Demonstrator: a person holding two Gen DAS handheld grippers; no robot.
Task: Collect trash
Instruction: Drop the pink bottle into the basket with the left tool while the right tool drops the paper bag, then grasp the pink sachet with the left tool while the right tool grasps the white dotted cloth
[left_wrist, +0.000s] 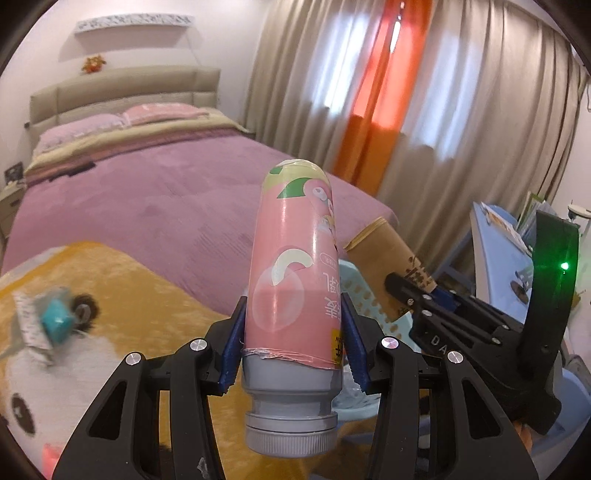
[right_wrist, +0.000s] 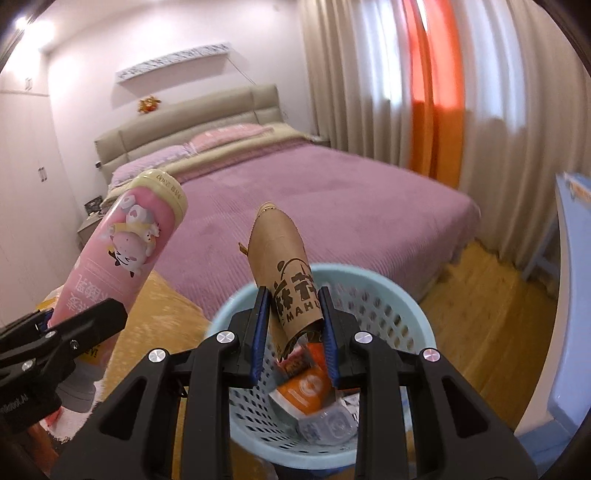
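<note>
My left gripper (left_wrist: 293, 332) is shut on a pink bottle (left_wrist: 291, 266) with a grey cap, held upside down, cap toward the camera; the bottle also shows in the right wrist view (right_wrist: 125, 240). My right gripper (right_wrist: 293, 325) is shut on a brown paper cup (right_wrist: 284, 266), held tilted just above a light blue perforated basket (right_wrist: 413, 314). The basket holds an orange wrapper (right_wrist: 306, 391) and a clear plastic bottle (right_wrist: 328, 424). The cup (left_wrist: 384, 266) and right gripper (left_wrist: 421, 299) show in the left wrist view, over the basket (left_wrist: 360, 291). A teal scrap with white paper (left_wrist: 48, 317) lies on the yellow blanket.
A yellow cartoon blanket (left_wrist: 122, 295) lies at the left below the grippers. A bed with a purple cover (right_wrist: 332, 199) fills the middle. Beige and orange curtains (right_wrist: 436, 92) hang at the right. A blue table (right_wrist: 576, 295) stands at the far right on wood floor (right_wrist: 480, 314).
</note>
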